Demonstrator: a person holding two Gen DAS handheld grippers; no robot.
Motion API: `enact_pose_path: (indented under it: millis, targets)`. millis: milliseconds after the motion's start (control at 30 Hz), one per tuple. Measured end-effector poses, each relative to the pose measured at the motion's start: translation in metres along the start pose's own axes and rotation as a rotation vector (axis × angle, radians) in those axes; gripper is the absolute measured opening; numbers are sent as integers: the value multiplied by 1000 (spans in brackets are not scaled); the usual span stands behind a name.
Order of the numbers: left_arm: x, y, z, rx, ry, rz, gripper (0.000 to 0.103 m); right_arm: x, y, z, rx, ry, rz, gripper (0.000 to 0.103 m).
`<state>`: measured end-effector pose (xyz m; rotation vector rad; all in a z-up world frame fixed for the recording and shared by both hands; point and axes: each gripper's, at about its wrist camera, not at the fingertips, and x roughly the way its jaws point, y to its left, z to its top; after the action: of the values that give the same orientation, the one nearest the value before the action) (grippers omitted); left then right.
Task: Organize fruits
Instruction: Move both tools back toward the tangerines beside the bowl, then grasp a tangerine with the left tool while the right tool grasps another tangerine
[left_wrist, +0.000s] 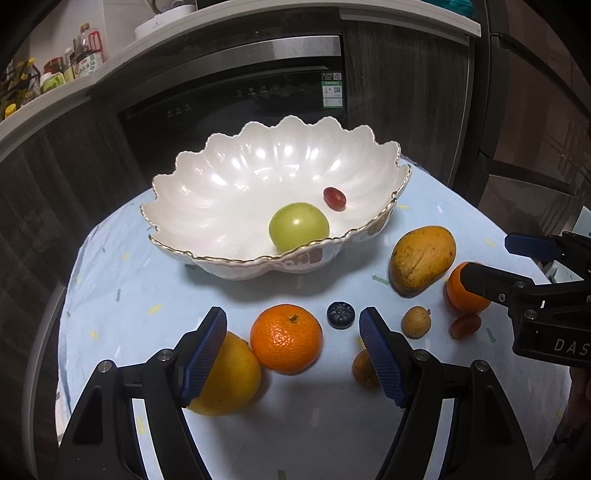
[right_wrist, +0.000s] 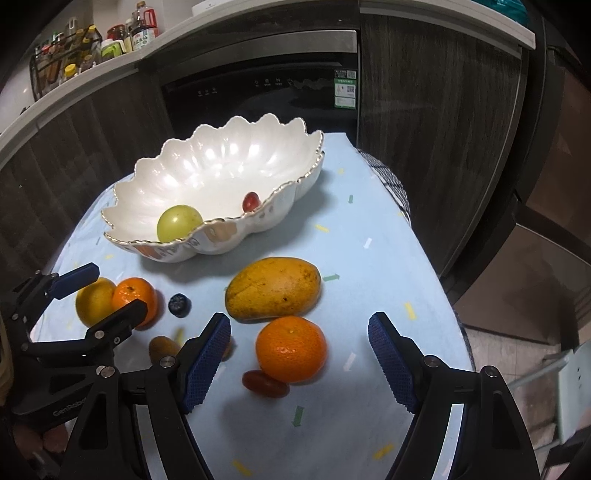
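Both the left gripper (left_wrist: 293, 343) and right gripper (right_wrist: 299, 349) are held open, empty. A tangerine (left_wrist: 286, 338) is framed on the tablecloth (left_wrist: 155, 288) before the bowl (left_wrist: 221, 192); firm, light, best pinched across its middle.

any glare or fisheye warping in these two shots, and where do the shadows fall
Left wrist view: bright glare patches inside the white bowl, counter edges bowed by the fisheye, dark corners, soft shadow under the orange. Right wrist view: same glare on the bowl, curved cabinet lines, shadow beneath the mango.
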<state>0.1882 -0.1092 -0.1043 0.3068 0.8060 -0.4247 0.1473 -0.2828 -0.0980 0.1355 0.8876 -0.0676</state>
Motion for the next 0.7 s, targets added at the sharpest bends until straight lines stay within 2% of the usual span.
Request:
enact_pose_path:
  millis: [467,700]
  targets:
    - [15,3,0,21,16,-11,66,16,-5,-5,22,26,-2,77]
    - [22,-1,1,60,32,13,61,22,-7,-8,32,44,1,71]
